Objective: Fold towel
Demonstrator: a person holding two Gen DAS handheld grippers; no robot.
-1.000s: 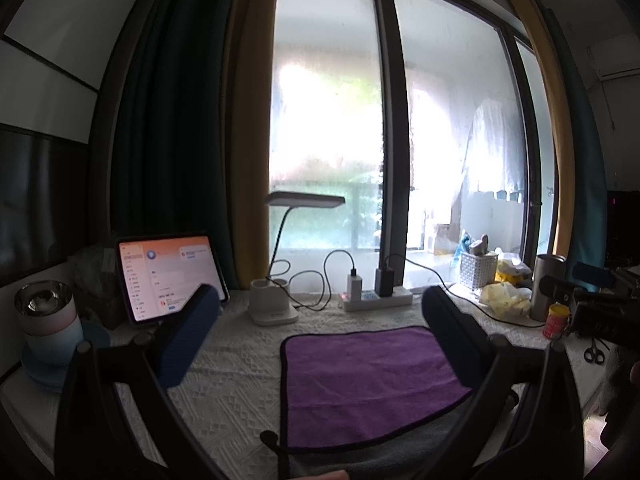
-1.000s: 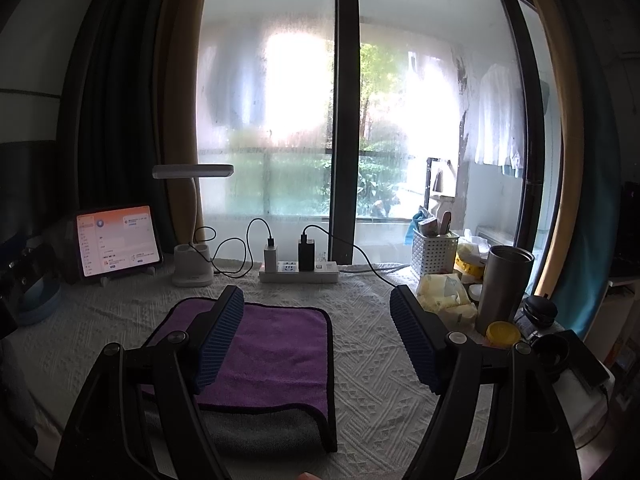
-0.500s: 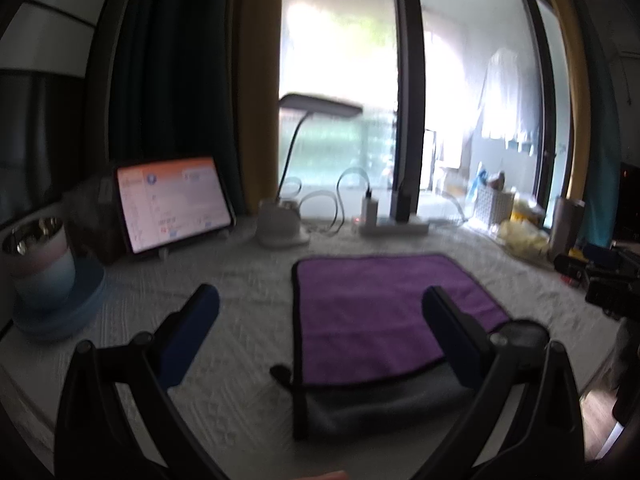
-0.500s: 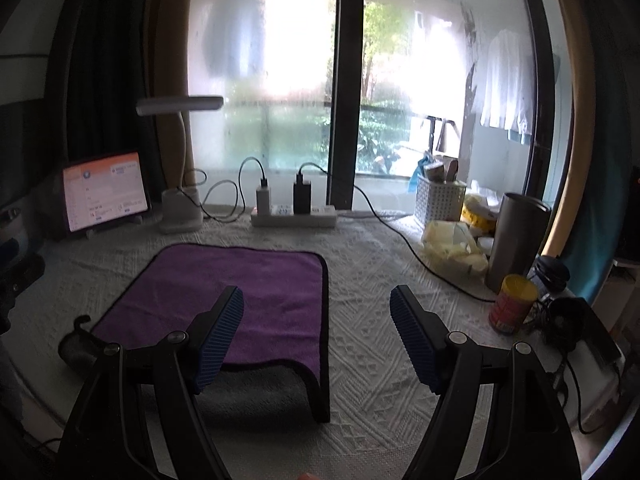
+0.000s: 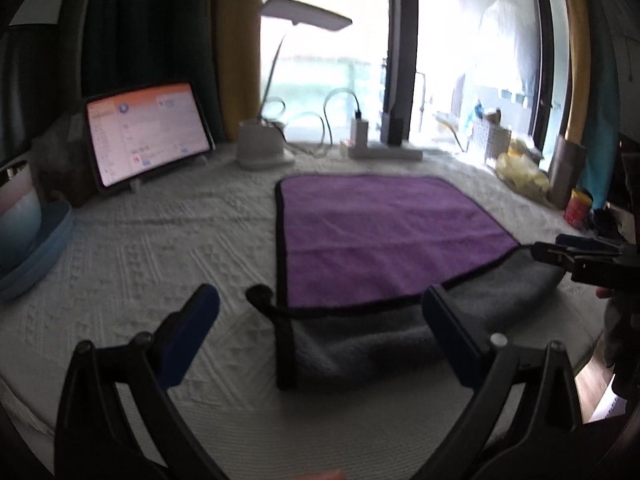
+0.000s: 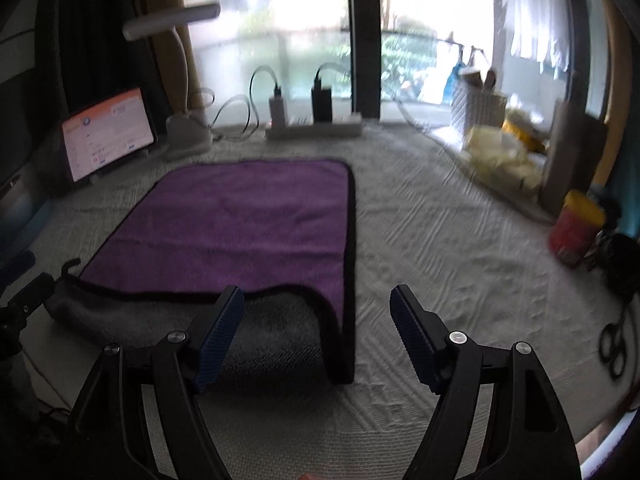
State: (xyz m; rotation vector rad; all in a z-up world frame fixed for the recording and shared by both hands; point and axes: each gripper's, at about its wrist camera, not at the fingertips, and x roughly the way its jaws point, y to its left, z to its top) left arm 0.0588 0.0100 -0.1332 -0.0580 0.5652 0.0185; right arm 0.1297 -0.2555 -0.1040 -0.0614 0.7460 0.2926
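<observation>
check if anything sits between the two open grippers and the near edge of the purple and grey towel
Nothing visible does. Only bare white textured tablecloth lies between the left gripper, the right gripper and the purple and grey towel.

Home desk by balcony window (image 6: pixel 304 20), desk lamp (image 5: pixel 304 12), tablet (image 5: pixel 144 132), curtains (image 5: pixel 236 40)

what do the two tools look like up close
Both match. The left tool and right tool have black, angular arms with triangular cut-outs and silver pivot screws. Each finger carries a dark blue pad; the right tool's pads show ribbing. No cables or markings show.
</observation>
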